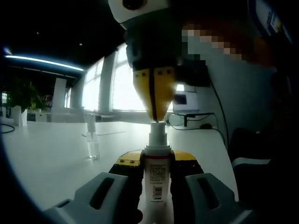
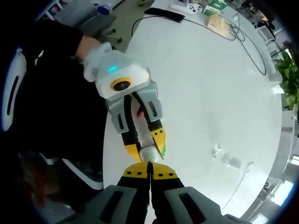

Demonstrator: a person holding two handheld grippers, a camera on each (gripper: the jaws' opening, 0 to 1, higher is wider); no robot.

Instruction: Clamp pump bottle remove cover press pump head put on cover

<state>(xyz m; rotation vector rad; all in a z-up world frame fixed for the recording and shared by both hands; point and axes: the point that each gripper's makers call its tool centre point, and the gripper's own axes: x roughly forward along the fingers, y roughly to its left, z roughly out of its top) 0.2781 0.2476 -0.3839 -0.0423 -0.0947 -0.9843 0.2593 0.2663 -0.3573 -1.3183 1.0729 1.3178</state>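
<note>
While the clear cover (image 1: 92, 140) stands off left on the surface (image 1: 51, 154), left claw (image 1: 156, 175) clamps the pump bottle (image 1: 156, 179); right claw (image 1: 156, 114), jaws together, presses the pump head (image 1: 157, 133). Off-centre force could tip it.

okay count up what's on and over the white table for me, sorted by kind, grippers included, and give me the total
Pump bottle, clamped in the left gripper: 1
Clear cover, standing apart on the table: 1
Grippers, left gripper and right gripper, the latter closed and pressing on the pump head: 2
Total: 4
</note>
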